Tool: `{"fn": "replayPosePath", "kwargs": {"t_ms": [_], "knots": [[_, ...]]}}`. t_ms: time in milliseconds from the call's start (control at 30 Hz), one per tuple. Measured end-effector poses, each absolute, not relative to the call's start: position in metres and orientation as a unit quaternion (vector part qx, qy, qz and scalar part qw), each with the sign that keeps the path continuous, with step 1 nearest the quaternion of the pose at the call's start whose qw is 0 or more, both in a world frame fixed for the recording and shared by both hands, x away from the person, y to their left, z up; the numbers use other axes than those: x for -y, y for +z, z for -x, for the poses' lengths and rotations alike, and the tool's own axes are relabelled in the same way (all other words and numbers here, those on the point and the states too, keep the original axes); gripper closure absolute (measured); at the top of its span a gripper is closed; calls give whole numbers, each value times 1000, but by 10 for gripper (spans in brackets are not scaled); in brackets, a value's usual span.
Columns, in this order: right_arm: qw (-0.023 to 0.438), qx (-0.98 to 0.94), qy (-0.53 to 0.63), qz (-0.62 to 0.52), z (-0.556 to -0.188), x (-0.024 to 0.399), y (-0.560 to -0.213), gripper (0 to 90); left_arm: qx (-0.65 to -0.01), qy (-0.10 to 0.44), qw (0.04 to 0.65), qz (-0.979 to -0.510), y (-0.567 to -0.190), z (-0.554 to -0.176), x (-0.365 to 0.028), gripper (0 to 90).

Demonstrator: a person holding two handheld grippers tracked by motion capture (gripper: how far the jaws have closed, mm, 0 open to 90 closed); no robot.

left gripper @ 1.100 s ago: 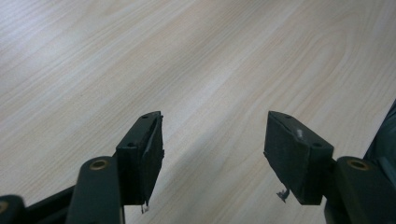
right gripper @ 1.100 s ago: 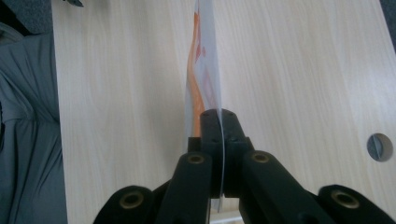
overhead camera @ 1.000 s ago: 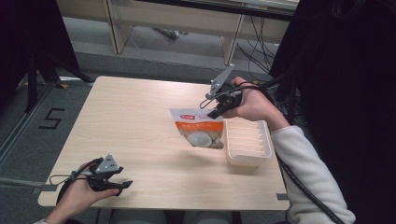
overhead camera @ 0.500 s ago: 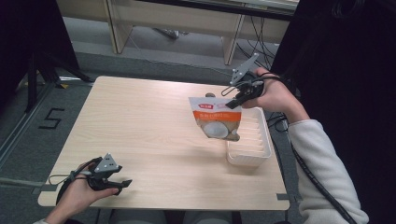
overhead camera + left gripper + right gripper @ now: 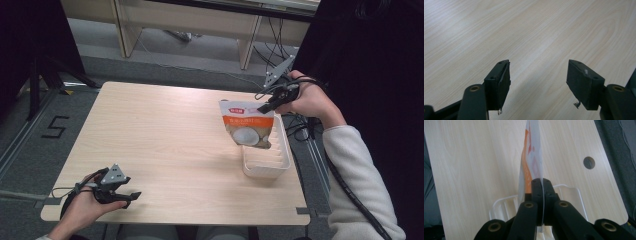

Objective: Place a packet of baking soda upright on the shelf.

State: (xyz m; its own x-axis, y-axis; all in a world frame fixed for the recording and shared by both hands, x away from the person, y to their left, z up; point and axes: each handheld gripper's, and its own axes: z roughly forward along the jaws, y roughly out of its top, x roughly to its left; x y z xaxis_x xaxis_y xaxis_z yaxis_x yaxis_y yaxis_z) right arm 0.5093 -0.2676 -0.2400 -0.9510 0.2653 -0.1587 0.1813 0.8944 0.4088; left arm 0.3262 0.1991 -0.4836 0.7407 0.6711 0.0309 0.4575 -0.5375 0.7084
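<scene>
Pouch pinched at top corner by right hand-held gripper, above tray.

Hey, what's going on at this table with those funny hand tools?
A person sits at a wooden table with a claw tool in each hand. The right claw is pinched shut on the top edge of an orange-and-white snack pouch, which hangs above a white ribbed tray at the table's right side. The left claw rests near the front left corner, its jaws open with nothing between them.
</scene>
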Motion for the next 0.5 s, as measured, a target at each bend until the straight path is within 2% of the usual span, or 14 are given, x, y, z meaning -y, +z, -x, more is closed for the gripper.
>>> {"fn": "replayPosePath", "kwargs": {"t_ms": [500], "knots": [[102, -969, 180, -136, -516, 287, -251, 900, -330, 144, 353, -863, -484, -326, -199, 348]]}}
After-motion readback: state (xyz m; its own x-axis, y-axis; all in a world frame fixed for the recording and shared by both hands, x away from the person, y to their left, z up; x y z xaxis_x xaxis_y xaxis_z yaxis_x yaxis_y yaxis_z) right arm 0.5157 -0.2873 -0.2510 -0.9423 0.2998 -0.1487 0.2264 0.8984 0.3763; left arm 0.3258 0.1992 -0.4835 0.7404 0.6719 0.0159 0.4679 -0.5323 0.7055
